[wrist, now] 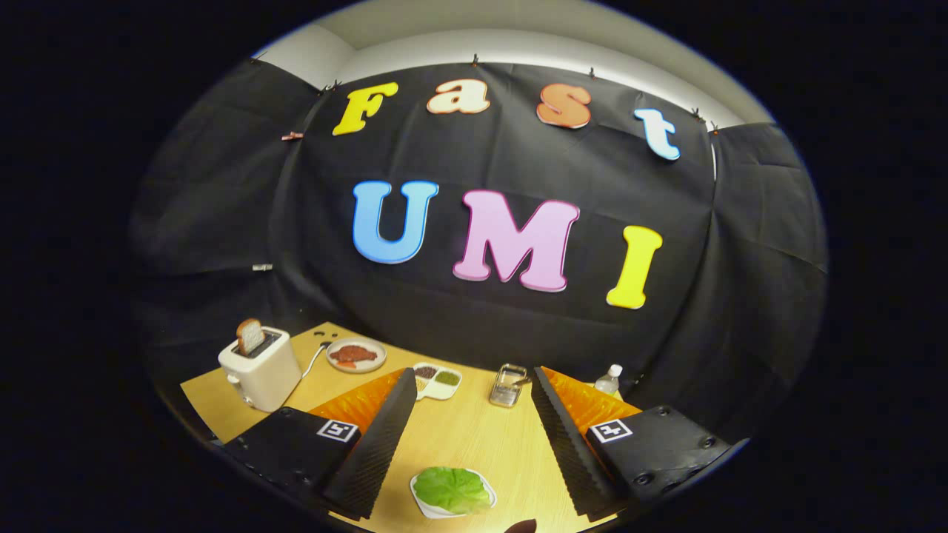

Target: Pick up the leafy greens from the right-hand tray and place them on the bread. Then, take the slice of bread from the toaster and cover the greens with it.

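Note:
The leafy greens [450,488] lie on a small white tray [426,505] on the wooden table, low between my two fingers and close to me. My gripper [469,379] is open and held above the table, with nothing between its fingers. A white toaster [259,368] stands beyond my left finger at the table's far left, and a slice of bread [250,336] sticks up from its slot. A round plate [356,354] with a reddish-brown piece of food on it sits just right of the toaster; I cannot tell whether bread lies under it.
A white divided dish [438,382] with small portions of seasonings sits ahead between the fingers. A clear glass container [508,385] stands to its right, and a small water bottle [608,379] beyond the right finger. The toaster's cord runs toward the plate. Black cloth walls close the table's back.

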Tool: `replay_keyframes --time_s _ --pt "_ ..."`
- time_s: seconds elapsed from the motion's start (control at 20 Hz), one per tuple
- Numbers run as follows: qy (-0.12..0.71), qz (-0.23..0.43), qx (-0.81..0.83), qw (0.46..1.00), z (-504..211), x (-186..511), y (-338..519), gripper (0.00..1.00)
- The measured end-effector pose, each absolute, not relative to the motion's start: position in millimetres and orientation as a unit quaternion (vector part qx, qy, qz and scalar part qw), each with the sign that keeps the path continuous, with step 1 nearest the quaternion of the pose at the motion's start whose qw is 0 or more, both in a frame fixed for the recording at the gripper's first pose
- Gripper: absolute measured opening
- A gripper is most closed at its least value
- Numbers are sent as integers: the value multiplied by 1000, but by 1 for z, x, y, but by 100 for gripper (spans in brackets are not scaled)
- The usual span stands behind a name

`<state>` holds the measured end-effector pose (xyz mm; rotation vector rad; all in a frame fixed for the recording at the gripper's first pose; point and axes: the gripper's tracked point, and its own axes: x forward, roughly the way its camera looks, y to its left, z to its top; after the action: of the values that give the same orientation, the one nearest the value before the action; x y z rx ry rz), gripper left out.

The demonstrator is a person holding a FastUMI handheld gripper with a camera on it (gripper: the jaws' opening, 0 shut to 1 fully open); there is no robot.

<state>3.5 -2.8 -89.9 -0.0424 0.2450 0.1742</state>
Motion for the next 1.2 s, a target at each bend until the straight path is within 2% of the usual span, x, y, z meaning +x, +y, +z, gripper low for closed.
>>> replay_keyframes --time_s 0.7,1.2 --pt "364 159 -46 917 -317 -19 -1 96" --pt "464 204 -65 860 -422 -8 13 89"
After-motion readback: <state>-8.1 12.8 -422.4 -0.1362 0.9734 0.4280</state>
